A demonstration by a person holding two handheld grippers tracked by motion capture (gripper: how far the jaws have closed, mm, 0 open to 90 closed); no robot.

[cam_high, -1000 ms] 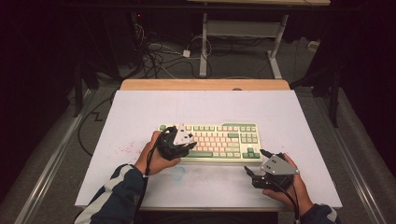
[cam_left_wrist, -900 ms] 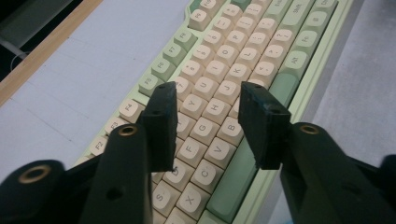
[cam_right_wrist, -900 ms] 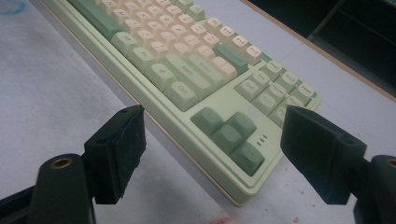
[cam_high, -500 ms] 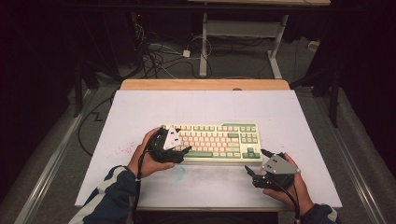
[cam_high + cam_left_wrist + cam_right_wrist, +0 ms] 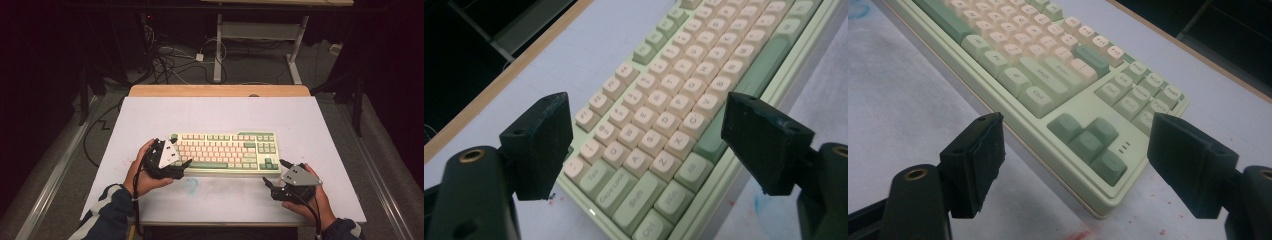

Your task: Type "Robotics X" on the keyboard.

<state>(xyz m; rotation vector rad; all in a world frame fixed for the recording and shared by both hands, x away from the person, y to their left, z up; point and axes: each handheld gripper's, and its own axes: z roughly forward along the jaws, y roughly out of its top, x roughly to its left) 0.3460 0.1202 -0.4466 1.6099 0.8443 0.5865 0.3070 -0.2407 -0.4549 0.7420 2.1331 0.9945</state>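
A green and cream keyboard (image 5: 225,150) lies flat on the white table cover (image 5: 215,112), its long side across the table. My left gripper (image 5: 181,153) is at the keyboard's left end, and its jaws have just been opening. They stand wide apart above the left-hand keys (image 5: 639,150), with no pad touching them. In the left gripper view, the left gripper (image 5: 646,107) looks along the key rows. My right gripper (image 5: 275,172) sits off the keyboard's near right corner, open. In the right gripper view, the right gripper (image 5: 1075,125) frames the arrow keys (image 5: 1088,142) without touching them.
A blue smudge (image 5: 191,185) marks the cover in front of the keyboard. The table's wooden far edge (image 5: 220,91) shows beyond the cover. Behind it, cables (image 5: 170,60) lie on the floor by a white desk frame (image 5: 260,30).
The left hand has slid left along the keyboard to its left end, and its jaws have spread wide. The right hand and the keyboard have stayed put.
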